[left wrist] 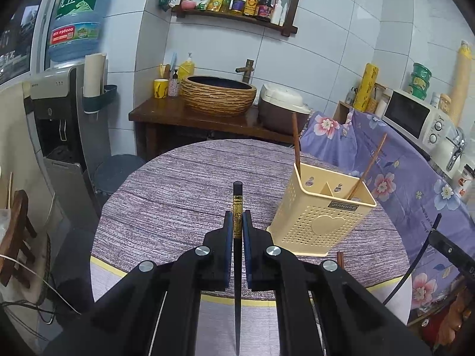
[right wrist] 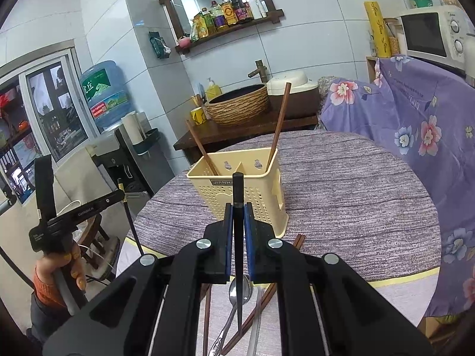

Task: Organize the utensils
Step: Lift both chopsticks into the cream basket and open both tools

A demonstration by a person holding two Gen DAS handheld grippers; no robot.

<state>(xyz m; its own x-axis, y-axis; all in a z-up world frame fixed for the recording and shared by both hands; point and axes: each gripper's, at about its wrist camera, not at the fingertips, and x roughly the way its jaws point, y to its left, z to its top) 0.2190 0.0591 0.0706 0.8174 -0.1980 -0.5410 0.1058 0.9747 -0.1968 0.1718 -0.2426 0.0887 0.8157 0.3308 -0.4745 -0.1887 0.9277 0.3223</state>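
Observation:
My left gripper [left wrist: 237, 222] is shut on a black chopstick with a gold band [left wrist: 237, 204], held above the round table, left of the cream utensil holder [left wrist: 323, 210]. My right gripper [right wrist: 238, 219] is shut on a plain black chopstick [right wrist: 238, 190], just in front of the cream holder [right wrist: 237, 195]. The holder has two brown chopsticks [right wrist: 279, 124] leaning in it. Below my right gripper lie a metal spoon [right wrist: 234, 299] and brown chopsticks [right wrist: 258, 305] on the table. The left gripper also shows in the right wrist view [right wrist: 123, 191], at the far left.
The round table [left wrist: 166, 195] has a purple woven cloth. A purple floral cover [left wrist: 415, 178] drapes over furniture to the right. Behind are a wooden counter with a basin [left wrist: 218, 95], a rice cooker [left wrist: 280, 106], a water dispenser [left wrist: 56, 118] and a microwave [left wrist: 415, 115].

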